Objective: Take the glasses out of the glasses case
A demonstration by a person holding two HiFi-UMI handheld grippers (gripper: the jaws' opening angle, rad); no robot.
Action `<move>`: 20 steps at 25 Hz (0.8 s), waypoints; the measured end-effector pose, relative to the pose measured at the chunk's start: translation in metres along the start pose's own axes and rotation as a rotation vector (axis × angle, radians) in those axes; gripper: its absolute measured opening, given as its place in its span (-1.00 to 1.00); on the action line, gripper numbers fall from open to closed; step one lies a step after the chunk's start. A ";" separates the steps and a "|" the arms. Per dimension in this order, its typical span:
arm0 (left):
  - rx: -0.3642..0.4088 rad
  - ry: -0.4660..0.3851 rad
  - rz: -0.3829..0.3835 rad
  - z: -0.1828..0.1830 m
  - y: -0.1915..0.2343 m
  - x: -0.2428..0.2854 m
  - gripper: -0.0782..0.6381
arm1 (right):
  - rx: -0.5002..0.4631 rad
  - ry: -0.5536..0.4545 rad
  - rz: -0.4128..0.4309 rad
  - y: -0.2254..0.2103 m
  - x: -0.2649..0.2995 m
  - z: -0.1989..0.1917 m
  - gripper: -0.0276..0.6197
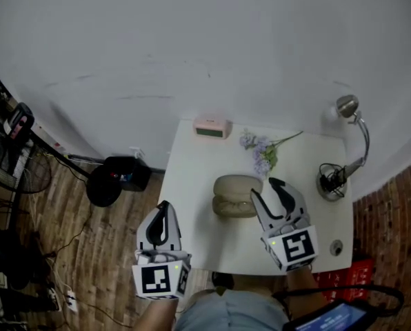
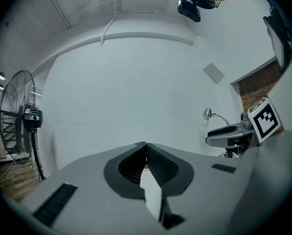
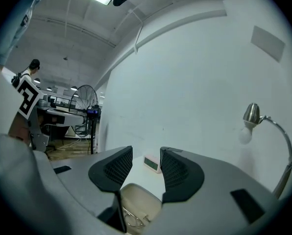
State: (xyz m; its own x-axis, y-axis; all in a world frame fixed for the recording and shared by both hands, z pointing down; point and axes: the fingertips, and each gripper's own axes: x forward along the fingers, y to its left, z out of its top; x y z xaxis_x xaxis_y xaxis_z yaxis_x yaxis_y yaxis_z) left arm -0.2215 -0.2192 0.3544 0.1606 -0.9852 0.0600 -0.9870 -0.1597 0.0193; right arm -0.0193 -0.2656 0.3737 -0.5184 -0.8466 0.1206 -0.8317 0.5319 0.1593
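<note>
A white desk (image 1: 192, 205) stood against a plain white wall, with wood flooring to its left. The glasses case (image 1: 234, 195), beige and rounded, lay near the middle of the desk, a little toward the near edge. It looked open, since the right gripper view showed thin wire glasses (image 3: 131, 220) at its near end.

The right gripper (image 1: 264, 187) hung just beside the case's right side with its tongs apart and nothing between the pads. The left gripper (image 1: 163, 209) was off the desk's near left corner, its tongs together and empty.

We judged the reach for the glasses to be in hand, with no grip made yet. Next, the right tongs needed to drop onto the frame and close gently (thin wire slips easily), perhaps with the left steadying the case.

A pink clock (image 1: 212, 126) sat at the far edge, a flower sprig (image 1: 262, 152) beside it and a lamp (image 1: 347, 150) at the right edge.

The gripper covered the case's right side in the head view. The frame edge cut off the glasses, so we could not tell how they lay.
</note>
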 end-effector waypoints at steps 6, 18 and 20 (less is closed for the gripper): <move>-0.003 0.068 0.026 -0.024 0.000 0.026 -0.76 | 0.032 0.104 0.089 -0.002 0.024 -0.051 -0.35; -0.004 0.187 0.068 -0.070 0.005 0.051 -0.76 | 0.079 0.311 0.274 0.023 0.047 -0.146 -0.41; -0.007 0.201 0.071 -0.077 0.005 0.055 -0.76 | 0.079 0.349 0.298 0.028 0.047 -0.161 -0.42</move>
State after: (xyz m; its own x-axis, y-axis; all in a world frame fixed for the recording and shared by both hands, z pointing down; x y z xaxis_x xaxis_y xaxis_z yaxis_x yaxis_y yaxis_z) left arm -0.2165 -0.2696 0.4342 0.0898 -0.9617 0.2591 -0.9959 -0.0891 0.0144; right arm -0.0351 -0.2881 0.5417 -0.6504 -0.5933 0.4744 -0.6764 0.7365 -0.0062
